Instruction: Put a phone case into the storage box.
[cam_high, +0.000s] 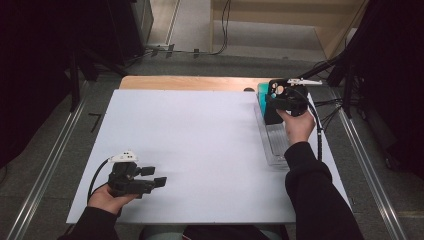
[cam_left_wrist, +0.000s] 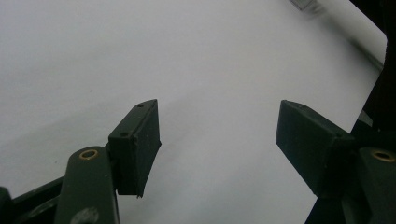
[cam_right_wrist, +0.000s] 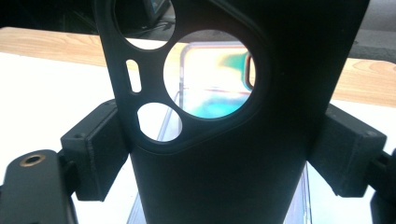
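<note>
the black phone case (cam_right_wrist: 224, 154) stands upright, clamped by its edges in the right gripper (cam_right_wrist: 224, 158) over the clear tray (cam_high: 274, 142) at the table's right, likely for stowing; the left gripper (cam_left_wrist: 217, 140) rests open, empty, near the front left.

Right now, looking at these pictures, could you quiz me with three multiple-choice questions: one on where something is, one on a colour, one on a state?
1. Where on the table is the clear tray?
A. right side
B. left side
C. near edge, centre

2. What colour is the phone case between the right gripper's jaws?
A. white
B. black
C. red

3. How do the left gripper's jaws stand?
A. shut on a cup
B. shut on the case
C. open with nothing between

Answers:
1 A, the high view shows the tray by the table's right edge.
2 B, the right gripper view shows a black case with camera holes.
3 C, the left gripper view shows bare white table between the parted pads.
</note>
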